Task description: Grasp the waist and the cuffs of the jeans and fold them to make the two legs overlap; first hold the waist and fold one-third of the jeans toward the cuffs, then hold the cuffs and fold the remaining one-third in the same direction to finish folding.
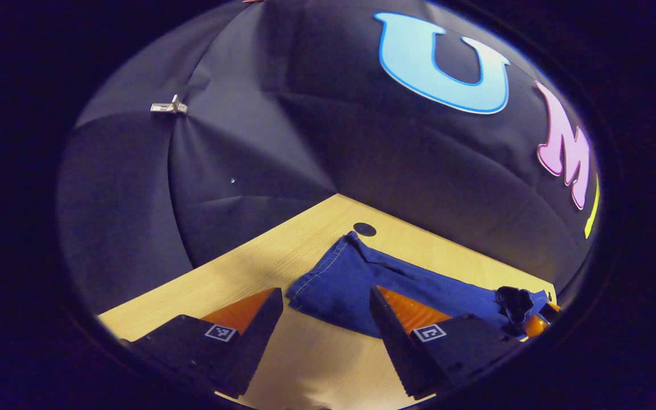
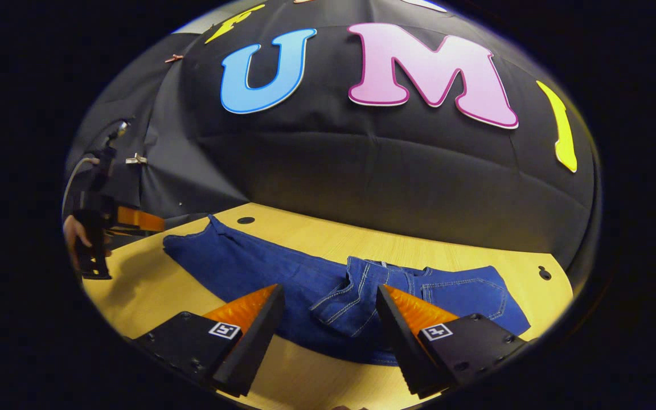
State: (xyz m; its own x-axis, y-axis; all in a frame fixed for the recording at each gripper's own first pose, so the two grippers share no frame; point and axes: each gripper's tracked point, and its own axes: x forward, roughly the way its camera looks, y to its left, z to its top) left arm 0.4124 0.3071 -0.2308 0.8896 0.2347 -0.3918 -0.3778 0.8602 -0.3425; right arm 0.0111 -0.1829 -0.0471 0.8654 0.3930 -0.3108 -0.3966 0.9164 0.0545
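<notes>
Blue jeans [image 2: 282, 267] lie lengthwise across the wooden table [image 2: 328, 233], waist [image 2: 464, 290] to the right and cuffs [image 2: 191, 245] to the far left, with denim bunched near the crotch. My right gripper [image 2: 329, 289] hovers open just in front of that bunched part, nothing between its fingers. In the left gripper view the cuff end of the jeans [image 1: 333, 276] lies just beyond my open left gripper [image 1: 325, 293], whose right finger overlaps the cloth's edge. The left gripper [image 2: 106, 228] is seen off the cuffs' end, held by a hand. The right gripper [image 1: 533, 316] is seen by the waist.
The table's curved back edge meets the black cloth wall [image 2: 362, 171]. Small dark holes sit in the tabletop near the cuffs [image 1: 364, 229] and near the right edge [image 2: 544, 273]. A metal clip [image 1: 169, 106] pins the cloth. Bare wood [image 1: 316, 359] lies in front of the jeans.
</notes>
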